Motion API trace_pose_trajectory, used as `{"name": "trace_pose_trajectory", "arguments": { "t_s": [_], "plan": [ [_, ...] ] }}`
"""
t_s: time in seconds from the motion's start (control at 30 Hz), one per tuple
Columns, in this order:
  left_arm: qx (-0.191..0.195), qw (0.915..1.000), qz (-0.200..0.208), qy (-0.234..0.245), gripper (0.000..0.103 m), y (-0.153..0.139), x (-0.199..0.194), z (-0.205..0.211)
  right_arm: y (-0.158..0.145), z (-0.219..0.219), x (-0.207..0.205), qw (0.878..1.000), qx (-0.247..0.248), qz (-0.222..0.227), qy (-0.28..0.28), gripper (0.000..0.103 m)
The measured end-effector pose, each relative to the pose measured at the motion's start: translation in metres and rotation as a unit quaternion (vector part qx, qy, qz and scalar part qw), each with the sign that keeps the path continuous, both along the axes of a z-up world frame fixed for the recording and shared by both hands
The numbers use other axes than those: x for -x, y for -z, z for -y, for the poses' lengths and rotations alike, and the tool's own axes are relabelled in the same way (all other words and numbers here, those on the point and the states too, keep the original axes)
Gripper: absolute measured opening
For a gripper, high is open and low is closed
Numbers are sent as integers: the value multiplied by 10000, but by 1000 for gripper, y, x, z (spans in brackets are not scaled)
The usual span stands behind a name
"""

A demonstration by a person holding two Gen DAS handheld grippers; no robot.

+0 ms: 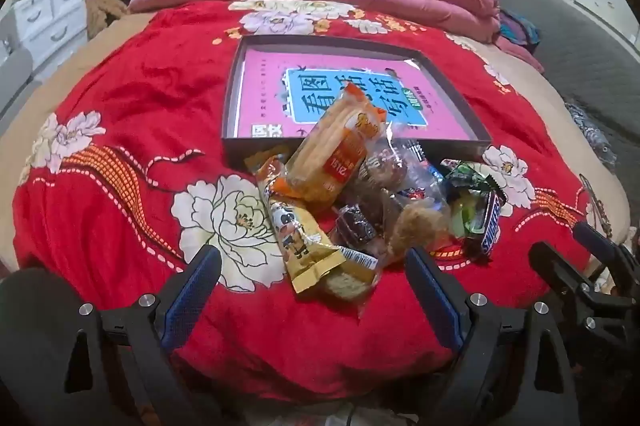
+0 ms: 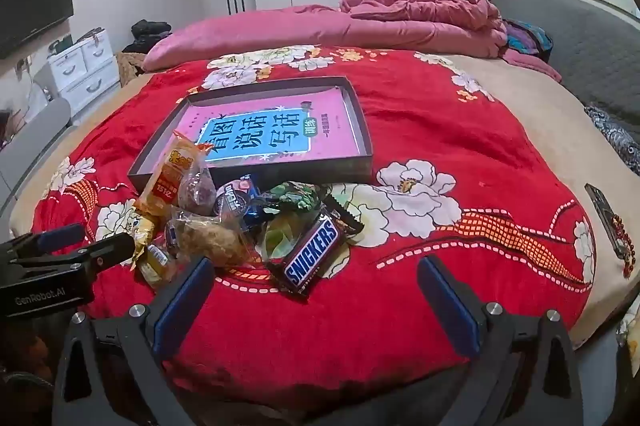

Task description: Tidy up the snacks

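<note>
Left wrist view: snack pile (image 1: 360, 201) on bed beside tray (image 1: 240, 73), none sorted yet; both grippers' fingers wide, empty.

Pink book (image 1: 264, 85) partly under snacks (image 1: 340, 153)

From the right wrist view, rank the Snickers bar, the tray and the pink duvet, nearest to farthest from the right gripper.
1. Snickers bar: just ahead of the right gripper, toward its left side.
2. Tray: mid-bed, behind the snack pile.
3. Pink duvet: far edge of the bed.
</note>
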State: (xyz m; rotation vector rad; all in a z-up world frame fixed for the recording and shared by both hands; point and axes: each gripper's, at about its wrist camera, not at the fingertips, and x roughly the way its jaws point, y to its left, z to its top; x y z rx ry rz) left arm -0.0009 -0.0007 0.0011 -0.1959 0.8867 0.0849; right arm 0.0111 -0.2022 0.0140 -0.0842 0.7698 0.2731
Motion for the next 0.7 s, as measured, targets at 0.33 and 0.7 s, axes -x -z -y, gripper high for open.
{"name": "trace_pose_trajectory", "arguments": {
  "t_s": [0.33,0.7],
  "plan": [
    [70,10000,6,71,93,0,0,8,4,-2,0,9999,1,-135,10,102],
    [129,9998,48,120,93,-2,1,-1,-1,0,2,9999,-15,-103,18,102]
  ]
}}
